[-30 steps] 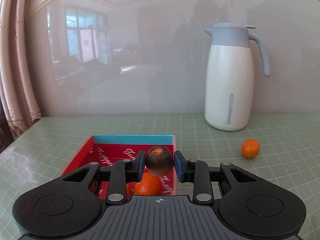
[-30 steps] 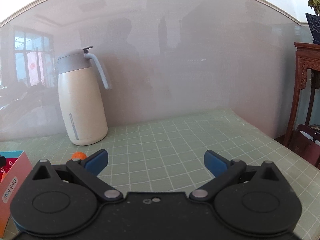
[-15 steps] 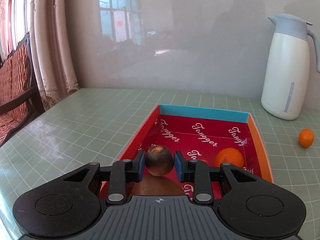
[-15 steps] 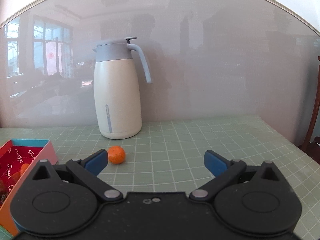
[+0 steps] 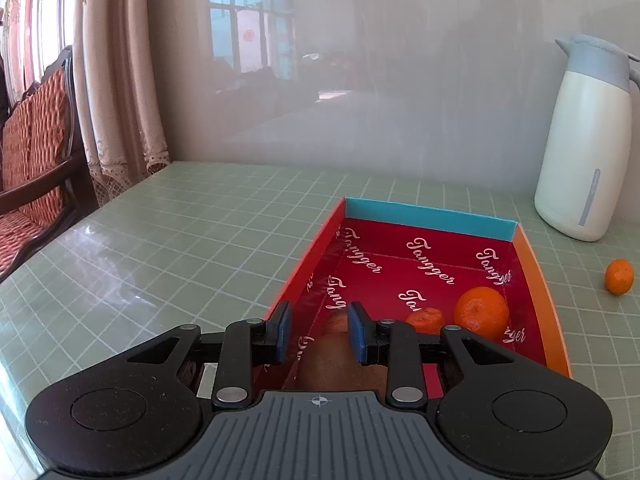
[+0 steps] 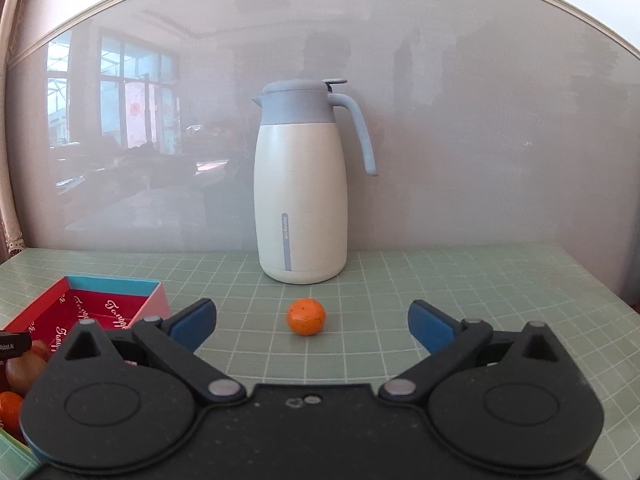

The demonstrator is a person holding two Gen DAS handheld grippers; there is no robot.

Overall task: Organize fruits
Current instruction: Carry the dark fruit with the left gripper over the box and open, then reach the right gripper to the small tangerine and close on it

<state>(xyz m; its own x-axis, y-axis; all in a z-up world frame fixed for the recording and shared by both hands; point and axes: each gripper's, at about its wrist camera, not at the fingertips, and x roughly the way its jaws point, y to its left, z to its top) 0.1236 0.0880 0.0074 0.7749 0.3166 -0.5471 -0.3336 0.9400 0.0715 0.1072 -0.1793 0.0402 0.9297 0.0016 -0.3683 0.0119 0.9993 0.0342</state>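
A red box (image 5: 536,276) printed "Tangger" lies on the green grid table. It holds a large orange (image 5: 482,313), a small tangerine (image 5: 426,319) and brown fruits (image 5: 332,360) under my left gripper (image 5: 318,332). The left gripper is open and empty above the box's near end. A loose tangerine (image 6: 306,316) lies on the table in front of my right gripper (image 6: 312,322), which is wide open and empty; it also shows in the left wrist view (image 5: 619,277). The box shows at the left of the right wrist view (image 6: 104,294).
A white jug with a grey-blue lid and handle (image 6: 302,196) stands by the wall behind the loose tangerine, also at right in the left wrist view (image 5: 580,152). A chair with a red cushion (image 5: 32,152) and curtains are beyond the table's left edge.
My left gripper opened and the brown fruit it held is now in the box below it. My right gripper swung left so the loose tangerine is centred between its fingers.
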